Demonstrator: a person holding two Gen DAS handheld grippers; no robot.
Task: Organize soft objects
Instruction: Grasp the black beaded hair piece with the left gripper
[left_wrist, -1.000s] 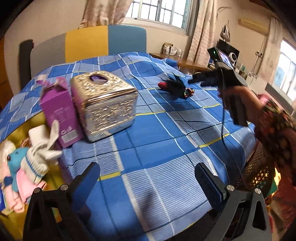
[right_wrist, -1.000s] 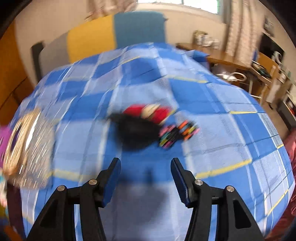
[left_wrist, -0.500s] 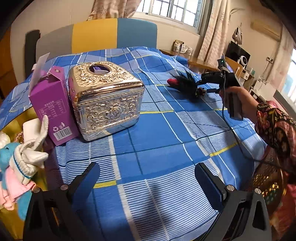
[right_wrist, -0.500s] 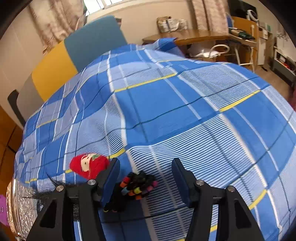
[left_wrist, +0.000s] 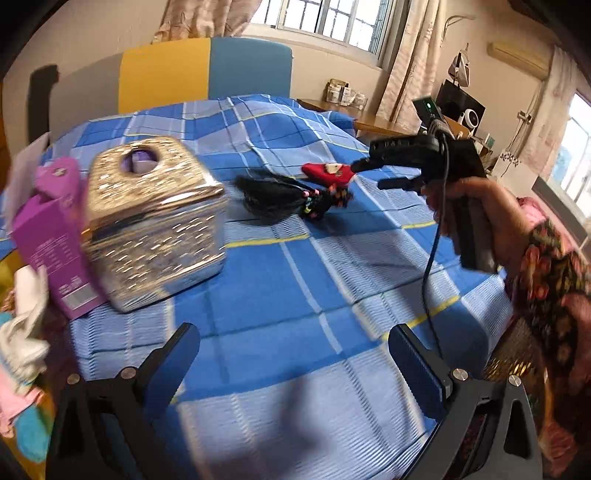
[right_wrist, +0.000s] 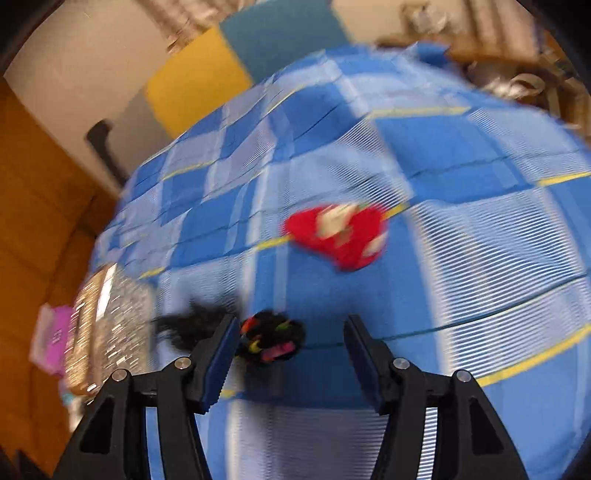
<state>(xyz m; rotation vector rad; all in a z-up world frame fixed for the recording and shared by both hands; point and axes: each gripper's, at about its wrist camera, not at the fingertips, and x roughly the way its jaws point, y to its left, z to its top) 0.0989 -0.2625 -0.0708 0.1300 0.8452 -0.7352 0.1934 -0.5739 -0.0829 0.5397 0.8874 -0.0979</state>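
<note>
Right tool (right_wrist: 290, 354) points down at the bed, jaws part-way apart and just been opening; nothing gripped. A black hair bundle with coloured bands (right_wrist: 271, 338) sits on the cover between its fingers, close to the left finger, whether touching it is unclear in the blur. In the left wrist view the right tool (left_wrist: 369, 173) is seen from the side, held in the person's hand (left_wrist: 476, 206), floral sleeve (left_wrist: 550, 273) behind it, black cable hanging from the handle. Its tips sit just beside a red soft toy (left_wrist: 327, 173) and near the beaded end of the hair bundle (left_wrist: 288, 197).

Left tool (left_wrist: 293, 365) is wide, nothing between the jaws, only blue checked bed cover (left_wrist: 295, 288) under it.

Red soft toy (right_wrist: 338, 234) lies on the cover past the right tool, apart from the hair bundle. Black strands of the bundle spread left toward a shiny gold tissue box (left_wrist: 155, 225). A purple carton (left_wrist: 51, 236) stands touching the box's left side. At the far left edge of the left view, a heap of soft things: white sock-like piece (left_wrist: 22, 332), pink and teal plush parts, blurred, on a yellow surface.

Behind the bed a headboard with grey, yellow (left_wrist: 164, 74) and blue panels, curtains and a window above. Right wrist view is heavily motion-blurred.
</note>
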